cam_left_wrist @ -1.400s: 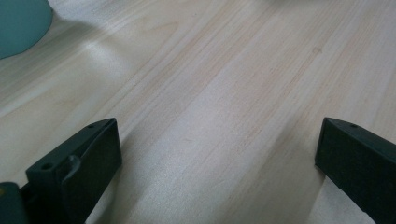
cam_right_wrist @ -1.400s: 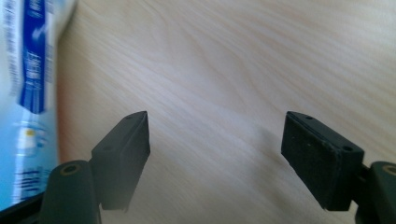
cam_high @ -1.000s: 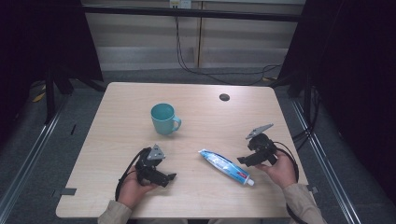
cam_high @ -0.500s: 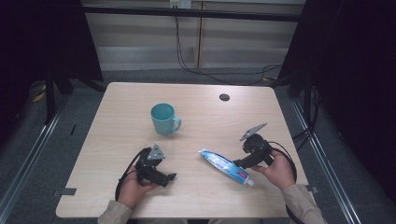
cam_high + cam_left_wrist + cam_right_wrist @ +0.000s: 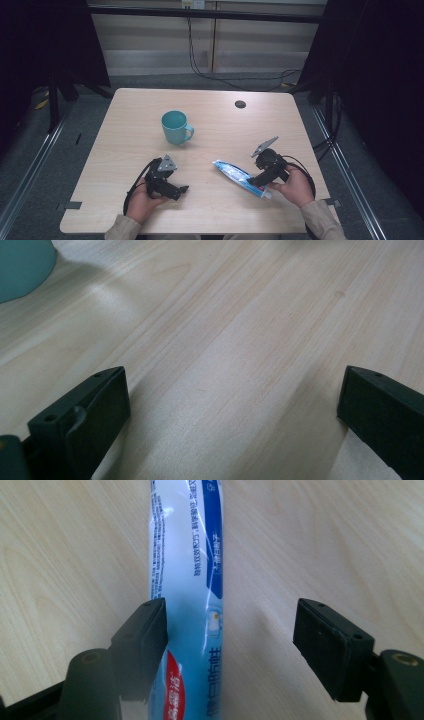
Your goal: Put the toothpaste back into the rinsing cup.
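Pale wood grain covers the table (image 5: 220, 125), and from above a blue and white toothpaste tube (image 5: 239, 176) lies flat on its near right part, its long axis running on a slant from upper left to lower right, the end nearest the person tucked under the right gripper (image 5: 256, 181). That gripper, held in the right hand (image 5: 295, 186), reaches in from the right and sits over the tube's lower end. Well apart to the left, the left gripper (image 5: 181, 190) rests on the wood in the left hand (image 5: 142, 202), pointing right toward the tube with bare table between them. A teal mug (image 5: 175, 127) stands upright farther back, handle to the right, and a small dark round spot (image 5: 240, 104) marks the far side of the table. In the left gripper view the two black jaws stand wide apart over bare wood, holding nothing, with the mug's rim (image 5: 22, 265) at the upper left corner. In the right gripper view the jaws are spread, and the tube (image 5: 187, 580) runs straight away between them, touching or nearly touching the left-hand jaw and clear of the other. Its label carries small dark print, a blue band with white characters and a red patch near the bottom; the writing is too small and blurred to read.
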{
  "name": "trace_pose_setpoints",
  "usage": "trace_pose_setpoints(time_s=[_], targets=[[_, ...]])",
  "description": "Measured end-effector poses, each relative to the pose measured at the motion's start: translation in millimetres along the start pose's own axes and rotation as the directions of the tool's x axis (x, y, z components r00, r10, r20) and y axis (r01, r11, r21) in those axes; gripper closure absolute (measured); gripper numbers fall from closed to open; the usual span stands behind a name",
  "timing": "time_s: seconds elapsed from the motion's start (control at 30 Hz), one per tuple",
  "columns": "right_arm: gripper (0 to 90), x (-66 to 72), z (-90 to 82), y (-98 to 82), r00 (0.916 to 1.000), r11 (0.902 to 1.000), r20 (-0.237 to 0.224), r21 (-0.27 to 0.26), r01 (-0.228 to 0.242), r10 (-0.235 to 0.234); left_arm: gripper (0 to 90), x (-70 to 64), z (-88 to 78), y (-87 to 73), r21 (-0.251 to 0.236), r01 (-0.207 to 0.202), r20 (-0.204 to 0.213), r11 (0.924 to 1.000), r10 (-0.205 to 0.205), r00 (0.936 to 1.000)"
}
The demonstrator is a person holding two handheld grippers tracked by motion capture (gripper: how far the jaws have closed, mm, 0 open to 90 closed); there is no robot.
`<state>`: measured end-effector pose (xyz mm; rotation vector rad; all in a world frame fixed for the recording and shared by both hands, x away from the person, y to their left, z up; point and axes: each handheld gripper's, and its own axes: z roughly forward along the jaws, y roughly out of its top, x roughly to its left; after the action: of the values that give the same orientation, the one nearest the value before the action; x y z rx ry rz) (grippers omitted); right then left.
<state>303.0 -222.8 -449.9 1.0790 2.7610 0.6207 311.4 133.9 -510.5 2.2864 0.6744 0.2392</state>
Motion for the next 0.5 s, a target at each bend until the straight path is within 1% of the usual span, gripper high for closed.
trace_pose_setpoints(time_s=[0.1, 0.17, 0.27, 0.3, 0.4, 0.47, 0.5], targets=[[29.1, 2.0, 3.4, -2.5, 0.9998, 1.0, -0.02, -0.005, 0.006, -0.006, 0.0, 0.0, 0.0, 0.0, 0.0, 0.0, 0.0, 1.0, 0.0, 1.0], [29.2, 3.6, 4.1, -2.7, 0.9997, 1.0, -0.025, 0.001, 0.0, 0.0, 0.0, -0.1, 0.0, 0.0, 0.0, 0.001, 0.0, 1.0, -0.001, 1.0], [29.2, 5.3, 5.1, -2.3, 0.9996, 0.9998, -0.026, 0.012, 0.013, -0.013, 0.0, 0.0, 0.0, 0.0, 0.0, 0.0, 0.0, 1.0, 0.0, 1.0], [29.4, 6.8, 5.4, -1.4, 0.9996, 0.9995, -0.02, 0.025, 0.021, -0.021, 0.0, 0.0, 0.0, 0.0, 0.0, 0.001, 0.0, 1.0, -0.001, 1.0], [30.2, 9.2, 5.8, -1.3, 0.9994, 0.999, -0.014, 0.032, 0.032, -0.032, 0.0, -0.1, 0.0, 0.0, 0.0, 0.001, 0.0, 1.0, -0.001, 1.0], [30.3, 8.9, 7.0, -2.5, 0.9991, 0.9984, -0.022, 0.042, 0.038, -0.037, 0.0, 0.0, 0.0, 0.0, 0.0, 0.001, 0.0, 1.0, -0.001, 1.0], [31.4, 9.5, 7.6, -3.4, 0.9992, 0.9984, -0.025, 0.047, 0.032, -0.031, 0.0, -0.1, 0.0, 0.0, 0.0, 0.001, 0.0, 1.0, -0.001, 1.0]])
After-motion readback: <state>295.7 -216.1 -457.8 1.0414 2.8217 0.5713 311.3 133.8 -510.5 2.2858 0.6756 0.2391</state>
